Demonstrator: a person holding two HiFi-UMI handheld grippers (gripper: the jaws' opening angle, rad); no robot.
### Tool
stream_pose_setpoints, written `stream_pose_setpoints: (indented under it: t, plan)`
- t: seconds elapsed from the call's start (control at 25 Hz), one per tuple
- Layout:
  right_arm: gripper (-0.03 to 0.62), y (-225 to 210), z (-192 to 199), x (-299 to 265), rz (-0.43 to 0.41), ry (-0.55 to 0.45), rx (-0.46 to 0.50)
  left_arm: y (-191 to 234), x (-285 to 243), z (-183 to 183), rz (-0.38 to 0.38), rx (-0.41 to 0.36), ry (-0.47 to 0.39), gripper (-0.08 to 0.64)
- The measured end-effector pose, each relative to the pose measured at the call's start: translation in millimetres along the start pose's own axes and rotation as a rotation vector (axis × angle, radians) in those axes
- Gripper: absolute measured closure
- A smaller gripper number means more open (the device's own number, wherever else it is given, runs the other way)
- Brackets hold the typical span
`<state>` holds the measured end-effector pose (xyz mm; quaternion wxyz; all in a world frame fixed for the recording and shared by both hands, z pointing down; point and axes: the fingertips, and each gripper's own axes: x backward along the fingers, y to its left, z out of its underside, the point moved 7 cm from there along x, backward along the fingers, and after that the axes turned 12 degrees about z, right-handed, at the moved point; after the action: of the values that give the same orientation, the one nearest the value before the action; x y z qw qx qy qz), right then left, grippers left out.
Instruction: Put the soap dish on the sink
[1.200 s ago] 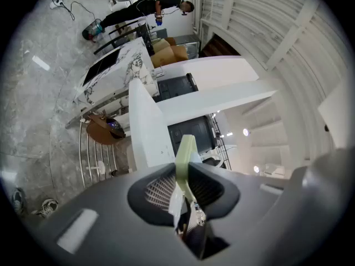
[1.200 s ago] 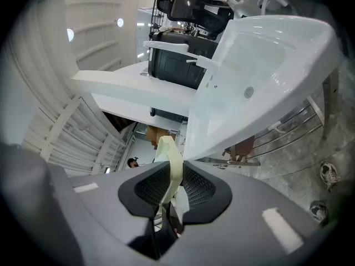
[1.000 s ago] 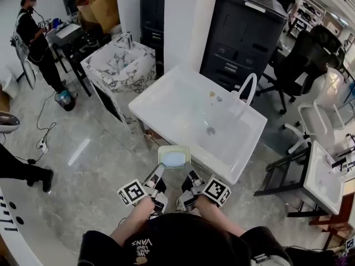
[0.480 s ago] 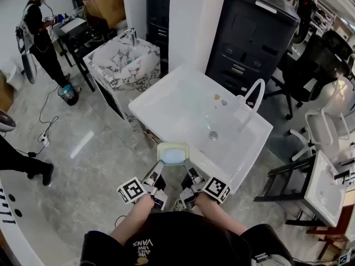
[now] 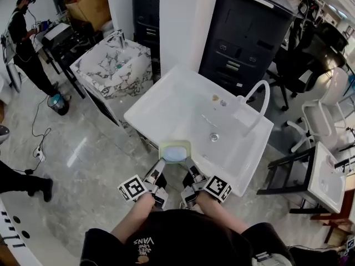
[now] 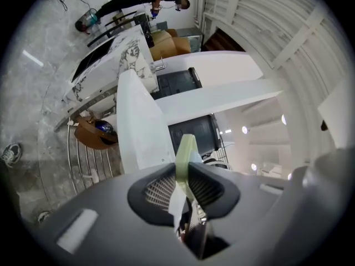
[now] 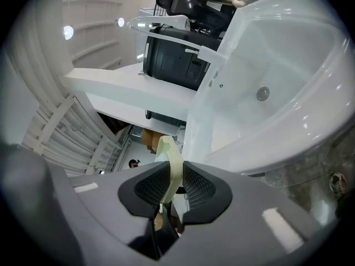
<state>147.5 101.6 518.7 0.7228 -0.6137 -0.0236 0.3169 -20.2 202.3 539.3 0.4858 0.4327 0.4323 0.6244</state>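
Observation:
A pale green soap dish (image 5: 175, 151) with a bluish inner tray hangs level at the near rim of the white sink (image 5: 166, 98). My left gripper (image 5: 159, 169) is shut on the dish's left edge, and my right gripper (image 5: 189, 170) is shut on its right edge. In the left gripper view the dish's rim (image 6: 185, 159) stands edge-on between the ribbed pads. The right gripper view shows the same rim (image 7: 170, 162) pinched between its pads, with the sink basin (image 7: 266, 76) and its drain ahead. A curved white tap (image 5: 257, 96) stands at the sink's far right.
A marble-patterned basin (image 5: 113, 65) stands behind the sink at the left, a black cabinet (image 5: 244, 32) behind it. Another white basin (image 5: 327, 176) is at the right, beside office chairs (image 5: 324, 110). A person (image 5: 25, 43) stands far left, with cables on the floor.
Both grippers have carried the soap dish forward: its far edge now overlaps the sink's near rim, where a second ago it hung short of it.

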Motion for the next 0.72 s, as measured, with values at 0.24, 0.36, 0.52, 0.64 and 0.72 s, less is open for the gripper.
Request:
stream_pose_setpoints:
  t: [0.24, 0.36, 0.52, 0.64, 0.72]
  plan:
    - [0.520, 19.0, 18.7, -29.3, 0.022, -0.123, -0.050, 9.0, -15.2, -54.6, 0.056, -0.012, 0.134, 0.440]
    - [0.520, 31.2, 29.9, -44.6, 0.037, -0.172, -0.070, 13.7, -18.5, -80.8, 0.070, -0.003, 0.184, 0.440]
    - [0.520, 43.5, 45.8, -59.6, 0.054, -0.243, -0.094, 19.0, -21.3, -109.7, 0.088, 0.010, 0.259, 0.440]
    - [0.520, 49.0, 58.7, -67.3, 0.063, -0.301, -0.119, 22.3, -23.2, -127.0, 0.100, 0.012, 0.324, 0.440]
    - [0.520, 52.3, 66.1, -72.3, 0.069, -0.337, -0.135, 24.5, -25.4, -137.6, 0.112, 0.009, 0.368, 0.440]
